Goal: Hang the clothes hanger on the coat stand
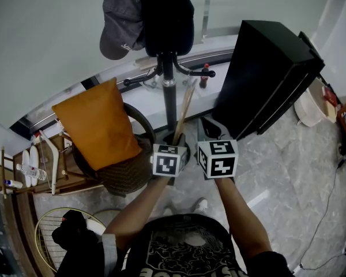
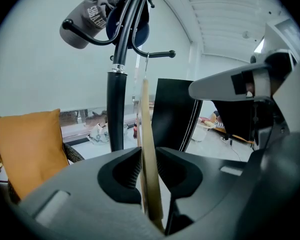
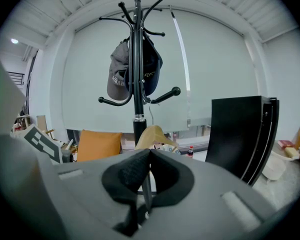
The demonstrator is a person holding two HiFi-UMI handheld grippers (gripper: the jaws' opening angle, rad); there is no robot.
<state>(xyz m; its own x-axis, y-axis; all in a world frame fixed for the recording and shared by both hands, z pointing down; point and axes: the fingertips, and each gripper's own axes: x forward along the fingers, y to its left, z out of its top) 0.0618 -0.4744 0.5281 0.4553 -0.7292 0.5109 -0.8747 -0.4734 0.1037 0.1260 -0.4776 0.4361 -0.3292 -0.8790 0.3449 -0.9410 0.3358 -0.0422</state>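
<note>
The black coat stand [image 1: 169, 97] rises ahead, its pole [image 2: 116, 109] just left of my left gripper. A pale wooden clothes hanger [image 1: 184, 111] stands on edge between the jaws of my left gripper [image 1: 177, 138]. Its wire hook [image 2: 146, 66] reaches up to a lower stand arm [image 2: 157, 54]. In the left gripper view the hanger [image 2: 149, 149] sits in the narrow gap of the left gripper [image 2: 149, 158], whose pads do not seem to press on it. My right gripper [image 1: 209, 126] is just to the right, shut [image 3: 149, 154] and empty, with the hanger [image 3: 152, 135] beyond it.
A grey cap [image 1: 120, 22] and a dark cap [image 3: 151, 71] hang on the stand's top. An orange cushion [image 1: 98, 126] rests on a wicker chair at the left. A tall black cabinet [image 1: 265, 74] stands at the right. A small bottle [image 1: 204, 77] is on the sill.
</note>
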